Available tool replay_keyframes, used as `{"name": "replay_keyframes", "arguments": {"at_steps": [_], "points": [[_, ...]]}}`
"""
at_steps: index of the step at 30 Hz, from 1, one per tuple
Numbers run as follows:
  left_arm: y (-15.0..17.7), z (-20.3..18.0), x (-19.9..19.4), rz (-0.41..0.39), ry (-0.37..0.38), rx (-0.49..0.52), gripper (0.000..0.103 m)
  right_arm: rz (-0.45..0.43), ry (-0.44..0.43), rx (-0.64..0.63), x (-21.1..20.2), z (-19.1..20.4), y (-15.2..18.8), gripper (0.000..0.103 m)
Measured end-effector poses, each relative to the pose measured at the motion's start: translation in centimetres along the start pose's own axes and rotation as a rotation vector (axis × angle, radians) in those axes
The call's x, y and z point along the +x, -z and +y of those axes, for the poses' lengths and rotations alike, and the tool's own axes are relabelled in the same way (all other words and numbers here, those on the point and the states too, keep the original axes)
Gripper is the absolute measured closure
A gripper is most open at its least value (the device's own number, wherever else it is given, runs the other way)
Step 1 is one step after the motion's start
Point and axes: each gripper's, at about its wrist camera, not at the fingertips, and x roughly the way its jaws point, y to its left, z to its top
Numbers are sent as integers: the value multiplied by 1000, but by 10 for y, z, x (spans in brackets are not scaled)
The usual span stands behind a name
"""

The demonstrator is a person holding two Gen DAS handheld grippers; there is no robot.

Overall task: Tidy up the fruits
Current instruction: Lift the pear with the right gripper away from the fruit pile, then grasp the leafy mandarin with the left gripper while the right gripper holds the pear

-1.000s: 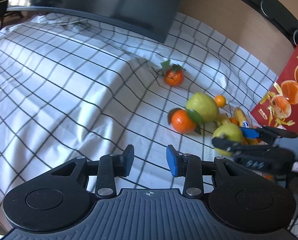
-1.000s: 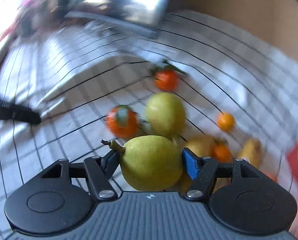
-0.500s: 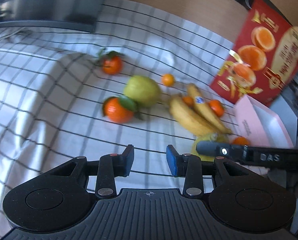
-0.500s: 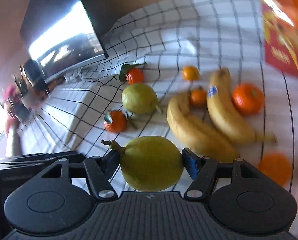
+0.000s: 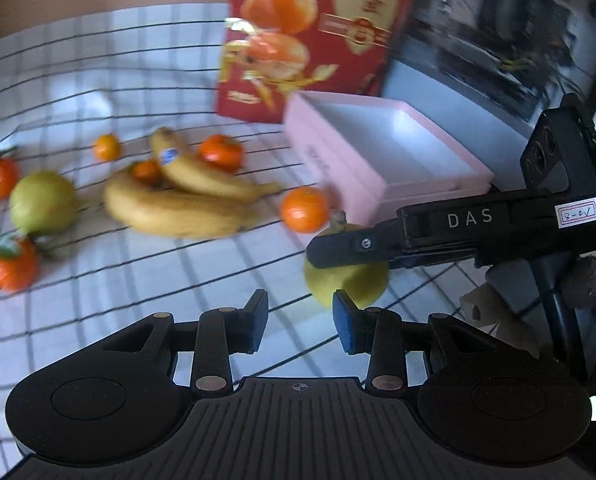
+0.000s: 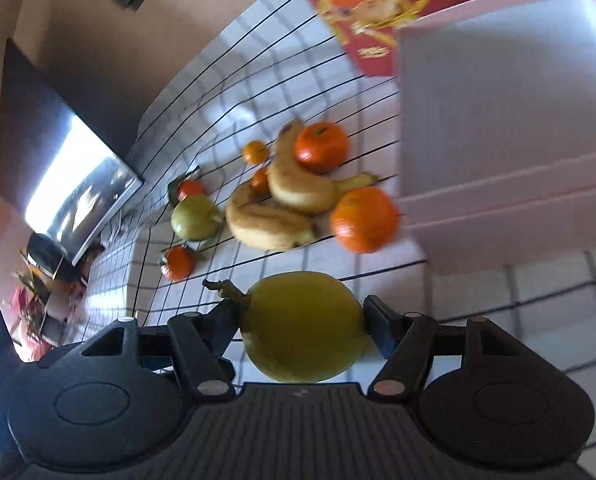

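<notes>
My right gripper (image 6: 298,324) is shut on a yellow-green pear (image 6: 304,326), held above the checked cloth just short of the pink tray (image 6: 498,200). In the left wrist view the same pear (image 5: 346,278) sits in the right gripper (image 5: 338,248), in front of the pink tray (image 5: 378,184). My left gripper (image 5: 300,320) is open and empty. On the cloth lie two bananas (image 5: 177,208), a second pear (image 5: 43,202) and several mandarins, one (image 5: 304,210) close to the tray.
A red box printed with oranges (image 5: 306,40) stands behind the tray. A dark screen (image 6: 65,152) stands at the far end of the white checked cloth (image 5: 137,280). A dark unit (image 5: 498,40) is behind the tray.
Both grippers have swung right towards the pink tray. The right gripper has carried the pear away from the fruit pile and nearer the tray's front edge. The left gripper stays open.
</notes>
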Motion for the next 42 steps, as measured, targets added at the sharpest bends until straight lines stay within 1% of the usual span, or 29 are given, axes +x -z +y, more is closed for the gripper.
{"name": "replay_keyframes", "arguments": {"at_steps": [2,3,5,6,7,10,14,19,23,27,29,31,32,34,37,39,41,42], "points": [[-4,-9,6,-1,21,20,62,-14,-5,23,-9,-9,1,36],[-6,-13,9,-4,40,32,62,-27,-5,30,-13,-12,2,34],[-8,-22,13,-13,60,52,61,-50,22,41,-23,-19,3,31],[-10,-26,15,-19,73,59,61,-59,42,43,-27,-23,4,25],[-11,-29,17,-18,82,63,61,-72,52,48,-31,-26,5,23],[-13,-36,21,-12,97,77,61,-90,55,55,-43,-34,5,23],[-12,-41,24,5,78,94,62,-110,88,-41,-52,-24,8,23],[-9,-36,22,29,50,80,62,-117,128,-148,-50,-13,14,23],[-2,-29,17,52,26,84,62,-101,127,-164,-41,-10,12,23],[4,-14,10,66,-10,37,62,-113,146,-191,-31,-4,5,23],[4,-5,6,65,-22,16,62,-106,162,-176,-23,-5,-1,25],[3,6,1,66,-43,1,62,-83,159,-148,-16,-7,-5,32],[1,13,-2,66,-57,-9,62,-75,158,-142,-14,-8,-5,32],[-3,33,-10,46,-114,-55,62,-69,185,-171,-13,-5,-3,39],[-13,77,-26,-11,-243,-180,62,-56,201,-229,-13,3,0,39],[-23,105,-34,-26,-346,-250,62,-57,214,-267,-12,10,5,39],[-34,128,-38,-15,-389,-326,62,-62,228,-301,-12,16,11,39],[-40,137,-38,-11,-382,-362,62,-66,234,-317,-12,19,14,39]]}}
